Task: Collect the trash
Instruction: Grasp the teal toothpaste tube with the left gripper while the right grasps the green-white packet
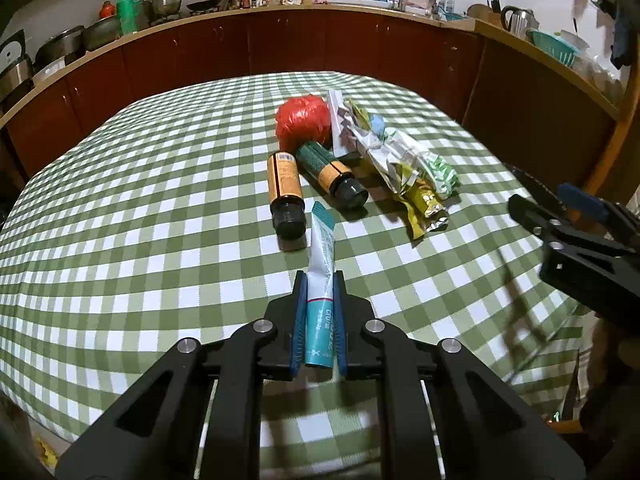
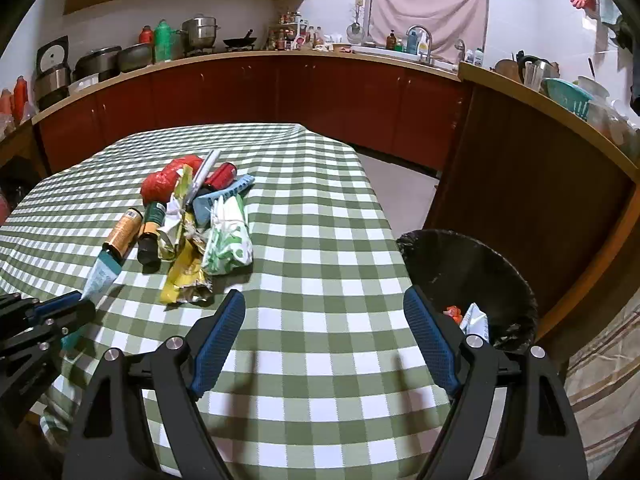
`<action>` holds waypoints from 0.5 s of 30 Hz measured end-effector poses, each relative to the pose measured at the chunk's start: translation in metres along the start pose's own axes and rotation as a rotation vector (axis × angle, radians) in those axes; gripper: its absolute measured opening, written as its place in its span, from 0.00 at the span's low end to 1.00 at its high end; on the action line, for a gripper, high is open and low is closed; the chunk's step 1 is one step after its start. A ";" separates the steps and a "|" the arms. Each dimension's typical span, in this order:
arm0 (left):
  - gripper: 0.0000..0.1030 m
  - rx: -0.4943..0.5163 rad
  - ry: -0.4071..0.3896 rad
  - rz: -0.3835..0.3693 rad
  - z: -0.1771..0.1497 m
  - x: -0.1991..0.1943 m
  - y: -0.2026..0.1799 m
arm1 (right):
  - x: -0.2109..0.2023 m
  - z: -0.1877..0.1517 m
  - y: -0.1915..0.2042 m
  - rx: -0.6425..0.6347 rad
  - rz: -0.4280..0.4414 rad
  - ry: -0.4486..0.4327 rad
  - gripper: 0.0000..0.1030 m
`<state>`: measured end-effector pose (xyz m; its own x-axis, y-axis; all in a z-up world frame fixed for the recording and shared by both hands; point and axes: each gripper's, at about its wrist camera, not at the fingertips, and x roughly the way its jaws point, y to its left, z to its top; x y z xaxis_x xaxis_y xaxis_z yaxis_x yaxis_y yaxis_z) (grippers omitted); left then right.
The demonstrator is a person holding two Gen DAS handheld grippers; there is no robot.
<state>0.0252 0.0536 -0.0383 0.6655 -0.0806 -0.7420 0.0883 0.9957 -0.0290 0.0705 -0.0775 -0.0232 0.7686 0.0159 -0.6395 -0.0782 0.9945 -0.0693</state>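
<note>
Closest to the lens, the left gripper (image 1: pixel 319 280) has its two blue-padded fingers pressed onto the cap end of a flattened teal-and-white squeeze tube (image 1: pixel 320 276). The tube's long axis runs straight out along the fingers, its crimped tail pointing away toward the heap of rubbish. From this view alone it is hard to say whether the tail is lifted or touches the cloth; the right wrist view suggests it is raised slightly off the green-and-white checked tablecloth (image 1: pixel 140 208).

Just beyond the tail lie two brown glass bottles with orange labels and black caps (image 1: pixel 285 190), side by side, caps toward the camera. Behind them sits a crumpled red plastic bag (image 1: pixel 304 122), and to its right a jumble of foil and paper snack wrappers (image 1: pixel 394 160).

The right gripper (image 2: pixel 324 334) hangs over the near table edge with its fingers spread wide and nothing between them.

What the next move likely turns on is the black-lined round waste bin (image 2: pixel 468 268), which stands on the floor past the right edge of the table, already holding a few scraps. It lies well apart from the left gripper, off to its right, so the tube must cross the table's width. The right gripper is much nearer the bin, and also near the yellow wrapper at the heap's front.
</note>
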 end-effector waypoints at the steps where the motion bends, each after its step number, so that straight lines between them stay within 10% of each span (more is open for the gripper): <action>1: 0.12 -0.005 -0.005 0.001 0.000 -0.003 0.001 | 0.000 0.001 0.001 -0.001 0.004 -0.003 0.77; 15: 0.12 -0.138 -0.062 0.150 0.023 -0.016 0.071 | 0.016 0.032 0.031 -0.049 0.055 -0.044 0.74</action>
<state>0.0380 0.1249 -0.0133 0.7085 0.0707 -0.7022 -0.1146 0.9933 -0.0157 0.1008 -0.0427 -0.0117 0.7893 0.0760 -0.6092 -0.1514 0.9858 -0.0732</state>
